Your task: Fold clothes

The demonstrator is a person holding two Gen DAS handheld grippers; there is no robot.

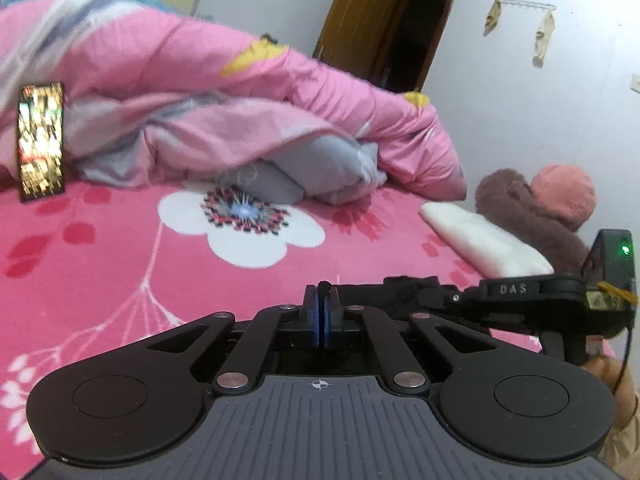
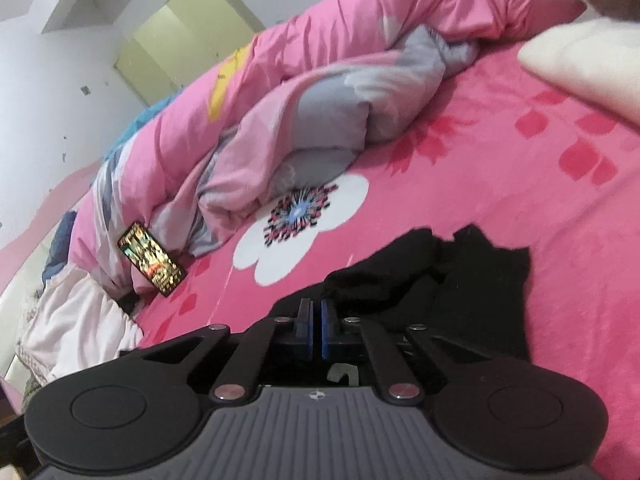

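Left tongs: blue pads together, a thin fold of black garment pinched between them. Only the left wrist view shows the right tongs from the side. Right tongs, own view: closed over the crumpled garment on the pink bed; grip cannot be confirmed. Phone against the quilt.

White walls all round, a brown wooden door standing open onto a dark doorway at the upper middle of the left view. Pale yellowish wardrobe sits upper left in the right view, lighting's pretty dim.
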